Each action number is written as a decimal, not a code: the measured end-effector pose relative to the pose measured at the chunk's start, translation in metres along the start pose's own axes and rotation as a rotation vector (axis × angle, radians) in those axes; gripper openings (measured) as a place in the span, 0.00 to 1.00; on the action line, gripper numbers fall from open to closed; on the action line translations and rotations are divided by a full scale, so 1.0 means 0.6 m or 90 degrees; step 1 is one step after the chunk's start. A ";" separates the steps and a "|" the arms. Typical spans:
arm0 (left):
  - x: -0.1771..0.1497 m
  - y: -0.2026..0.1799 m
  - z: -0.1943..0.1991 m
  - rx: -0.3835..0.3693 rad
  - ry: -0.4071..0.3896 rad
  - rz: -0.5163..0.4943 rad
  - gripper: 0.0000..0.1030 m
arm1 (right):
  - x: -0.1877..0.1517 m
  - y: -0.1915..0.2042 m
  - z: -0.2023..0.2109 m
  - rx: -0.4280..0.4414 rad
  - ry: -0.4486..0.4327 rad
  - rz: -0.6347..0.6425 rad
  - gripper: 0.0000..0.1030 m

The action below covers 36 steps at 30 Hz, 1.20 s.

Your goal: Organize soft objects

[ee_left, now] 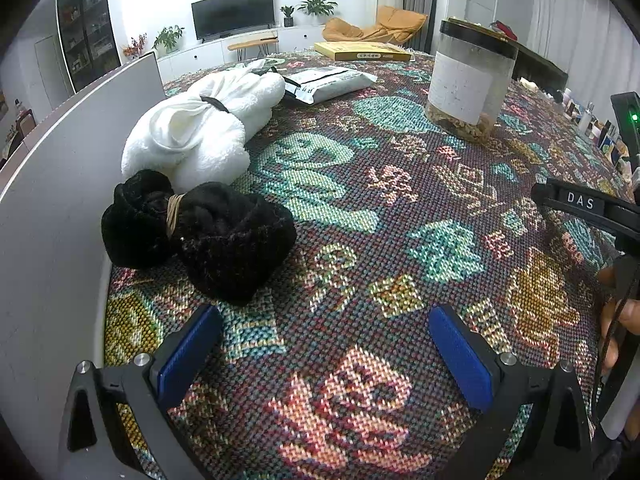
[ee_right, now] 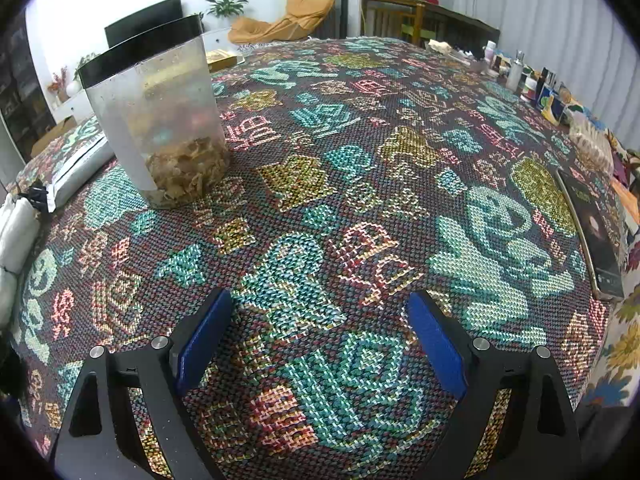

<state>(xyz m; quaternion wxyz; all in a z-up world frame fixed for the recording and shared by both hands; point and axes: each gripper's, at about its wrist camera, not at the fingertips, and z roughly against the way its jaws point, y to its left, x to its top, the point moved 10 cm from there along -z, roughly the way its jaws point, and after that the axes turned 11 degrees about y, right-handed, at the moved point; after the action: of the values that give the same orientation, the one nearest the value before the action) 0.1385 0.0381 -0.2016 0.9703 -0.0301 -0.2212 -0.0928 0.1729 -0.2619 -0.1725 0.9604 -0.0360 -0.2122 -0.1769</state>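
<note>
A black fluffy bundle [ee_left: 208, 236] tied with a tan band lies on the patterned tablecloth, against a grey panel. Behind it rests a white fluffy bundle [ee_left: 204, 124] tied with a black band; its edge [ee_right: 16, 228] shows at the far left of the right wrist view. My left gripper [ee_left: 324, 320] is open just in front and to the right of the black bundle, nothing between its blue pads. My right gripper [ee_right: 320, 312] is open over bare cloth, holding nothing. It also appears at the right edge of the left wrist view, labelled DAS [ee_left: 580, 202].
A clear jar [ee_left: 468, 80] with a black lid and dried pieces stands mid-table, also seen as the jar [ee_right: 160, 120]. A white mailer bag [ee_left: 328, 84] and yellow box [ee_left: 360, 51] lie further back. The grey panel [ee_left: 60, 200] bounds the left. Bottles and books [ee_right: 540, 88] line the right edge.
</note>
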 end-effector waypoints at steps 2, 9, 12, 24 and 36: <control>-0.011 0.002 0.008 0.004 0.018 0.004 1.00 | 0.000 0.000 0.000 0.000 0.000 0.000 0.89; 0.026 0.003 0.092 0.018 -0.005 -0.013 1.00 | 0.000 0.000 0.000 0.000 0.000 0.000 0.89; 0.092 0.025 0.124 0.039 -0.009 -0.001 1.00 | 0.000 0.000 0.000 0.000 0.000 0.000 0.89; 0.218 0.146 0.004 0.147 0.111 -0.018 1.00 | 0.000 0.000 0.000 0.000 0.000 0.000 0.89; 0.229 0.126 0.008 0.079 0.115 -0.002 0.42 | 0.000 0.000 0.000 0.000 0.000 0.000 0.89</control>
<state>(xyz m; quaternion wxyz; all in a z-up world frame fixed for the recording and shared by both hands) 0.2725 0.0899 -0.1386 0.9862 0.0388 -0.1380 -0.0831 0.1731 -0.2617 -0.1727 0.9603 -0.0360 -0.2124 -0.1772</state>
